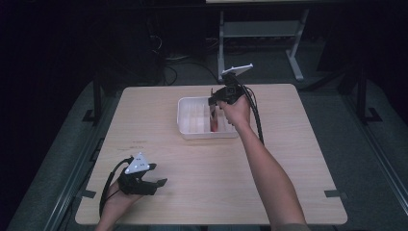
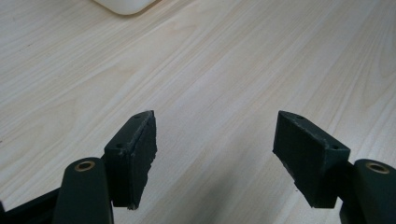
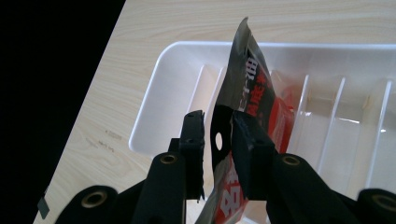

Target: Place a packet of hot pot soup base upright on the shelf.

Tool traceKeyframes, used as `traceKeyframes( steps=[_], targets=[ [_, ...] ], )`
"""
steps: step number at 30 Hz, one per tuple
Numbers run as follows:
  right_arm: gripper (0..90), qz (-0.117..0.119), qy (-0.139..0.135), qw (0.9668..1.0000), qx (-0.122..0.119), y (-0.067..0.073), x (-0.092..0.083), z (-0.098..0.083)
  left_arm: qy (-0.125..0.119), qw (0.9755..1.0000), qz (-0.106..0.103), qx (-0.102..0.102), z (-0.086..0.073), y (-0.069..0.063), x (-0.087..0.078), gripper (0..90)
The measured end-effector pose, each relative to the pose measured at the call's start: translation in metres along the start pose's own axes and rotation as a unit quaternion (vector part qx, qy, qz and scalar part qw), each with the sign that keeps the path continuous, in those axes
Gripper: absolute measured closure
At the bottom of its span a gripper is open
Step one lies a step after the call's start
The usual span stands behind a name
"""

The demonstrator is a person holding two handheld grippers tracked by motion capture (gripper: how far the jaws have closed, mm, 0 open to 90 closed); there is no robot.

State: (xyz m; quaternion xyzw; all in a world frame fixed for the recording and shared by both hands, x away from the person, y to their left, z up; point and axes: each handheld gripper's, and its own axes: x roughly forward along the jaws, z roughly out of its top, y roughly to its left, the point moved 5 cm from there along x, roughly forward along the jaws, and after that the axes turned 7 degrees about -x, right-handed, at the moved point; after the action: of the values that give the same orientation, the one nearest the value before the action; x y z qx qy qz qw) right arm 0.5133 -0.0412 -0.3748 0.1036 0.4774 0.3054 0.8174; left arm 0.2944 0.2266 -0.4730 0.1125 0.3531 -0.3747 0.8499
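Observation:
A red, black and silver snack packet (image 3: 254, 88) stands upright in a slot of the white divided tray (image 3: 154, 112). My right gripper (image 3: 217, 116) points down over it. The packet's top edge is between the jaws, leaning on one pad (image 3: 247, 135), with a small gap to the other, so the gripper is open. In the high view the right gripper (image 1: 214, 103) hovers over the tray (image 1: 185, 108) at the table's far middle, and the packet (image 1: 213, 122) shows red inside. My left gripper (image 1: 161, 182) rests near the front left edge, open with nothing between its jaws (image 2: 215, 126).
The tray has several narrow compartments, the ones beside the packet bare. A corner of the tray (image 2: 126, 4) shows far off in the left gripper view. The light wooden table (image 1: 288, 159) ends close to the left hand; beyond its far edge stands a white metal frame (image 1: 260, 29).

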Motion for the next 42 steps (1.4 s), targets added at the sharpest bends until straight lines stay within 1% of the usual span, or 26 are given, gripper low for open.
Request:
traceKeyframes(
  steps=[3,6,11,13,16,19,22,25,26,30,33,34,37,40,42],
  targets=[
    [69.9,-0.005,0.003,0.9999,-0.008,-0.002,-0.001,-0.002,0.0,1.0,-0.001,0.001,0.0,-0.001,0.001,29.8],
    [67.3,-0.002,-0.001,1.0,-0.007,-0.005,-0.006,-0.004,0.002,1.0,-0.002,0.003,0.001,-0.002,0.002,29.8],
    [65.9,-0.001,-0.004,0.9999,-0.01,-0.008,-0.012,-0.007,0.004,1.0,-0.001,0.006,0.001,-0.003,0.002,29.8],
    [65.0,0.008,-0.01,0.9999,-0.011,-0.009,-0.017,-0.008,0.005,1.0,-0.002,0.006,0.001,-0.003,0.002,29.8],
    [64.9,0.011,-0.011,0.9998,-0.013,-0.008,-0.019,-0.009,0.006,0.9999,-0.001,0.008,0.001,-0.003,0.003,29.8],
    [62.8,0.026,-0.011,0.9994,-0.019,-0.006,-0.024,-0.011,0.003,1.0,0.0,0.005,0.001,-0.003,0.002,29.8],
    [62.6,0.032,-0.013,0.9991,-0.026,-0.005,-0.027,-0.013,0.003,1.0,0.0,0.006,0.001,-0.002,0.002,29.8],
    [62.5,0.035,-0.014,0.9989,-0.029,-0.004,-0.029,-0.014,0.003,1.0,0.0,0.005,0.001,-0.002,0.002,29.8],
    [62.5,0.039,-0.016,0.9987,-0.029,-0.003,-0.031,-0.016,0.003,1.0,0.0,0.005,0.001,-0.003,0.002,29.8],
    [62.0,0.041,-0.015,0.9985,-0.033,-0.003,-0.034,-0.018,0.004,1.0,0.0,0.005,0.001,-0.003,0.002,29.8],
    [61.5,0.048,-0.019,0.9981,-0.034,-0.002,-0.037,-0.02,0.005,1.0,0.001,0.006,0.0,-0.003,0.002,29.8],
    [61.1,0.054,-0.021,0.9976,-0.037,-0.001,-0.039,-0.022,0.005,1.0,0.001,0.006,0.0,-0.003,0.003,29.8],
    [60.6,0.06,-0.019,0.9972,-0.039,-0.001,-0.04,-0.024,0.005,1.0,0.001,0.005,0.0,-0.003,0.003,29.7],
    [60.1,0.063,-0.018,0.9969,-0.043,-0.001,-0.041,-0.028,0.007,1.0,0.001,0.006,0.0,-0.003,0.003,29.7],
    [59.0,0.06,-0.015,0.997,-0.047,-0.003,-0.043,-0.031,0.009,0.9999,0.001,0.007,0.0,-0.003,0.004,29.7]
  ],
)
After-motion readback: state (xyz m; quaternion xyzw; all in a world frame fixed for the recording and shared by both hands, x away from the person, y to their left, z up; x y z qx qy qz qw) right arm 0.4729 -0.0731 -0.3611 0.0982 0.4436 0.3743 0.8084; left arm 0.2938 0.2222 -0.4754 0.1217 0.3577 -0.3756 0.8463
